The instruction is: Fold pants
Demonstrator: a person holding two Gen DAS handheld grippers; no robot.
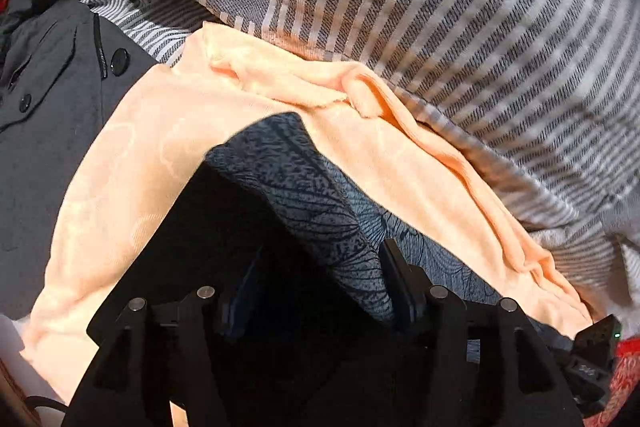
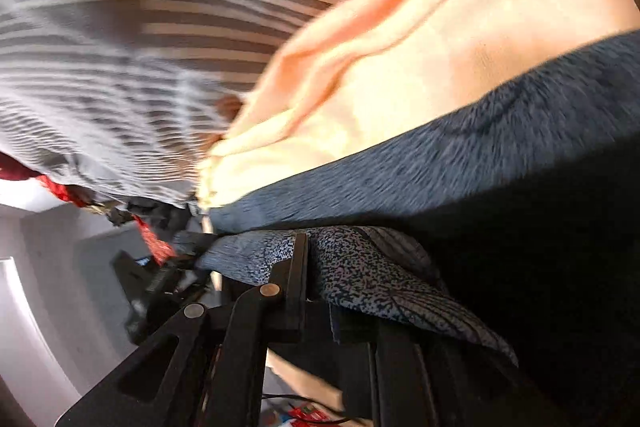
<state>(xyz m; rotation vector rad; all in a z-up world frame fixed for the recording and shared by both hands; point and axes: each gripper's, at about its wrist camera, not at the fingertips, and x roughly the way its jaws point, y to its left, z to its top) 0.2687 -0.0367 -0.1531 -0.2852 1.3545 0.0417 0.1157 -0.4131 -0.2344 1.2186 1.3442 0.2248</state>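
The pants (image 1: 308,195) are dark blue-grey with a fine leaf print. In the left wrist view a fold of them rises between my fingers, over a peach cloth (image 1: 168,147). My left gripper (image 1: 320,279) is shut on the pants; only its right finger (image 1: 396,279) shows clearly, the left one is in shadow. In the right wrist view the pants (image 2: 440,155) drape across the frame. My right gripper (image 2: 320,275) is shut on a pants edge (image 2: 360,275), which covers the right finger. The view is blurred.
A grey-and-white striped blanket (image 1: 460,27) lies behind the peach cloth (image 2: 400,47). A dark grey buttoned garment (image 1: 52,99) lies at the left. Red patterned fabric (image 1: 624,359) and the other gripper's body (image 1: 596,347) show at the lower right. A pale wall (image 2: 48,287) is at the left.
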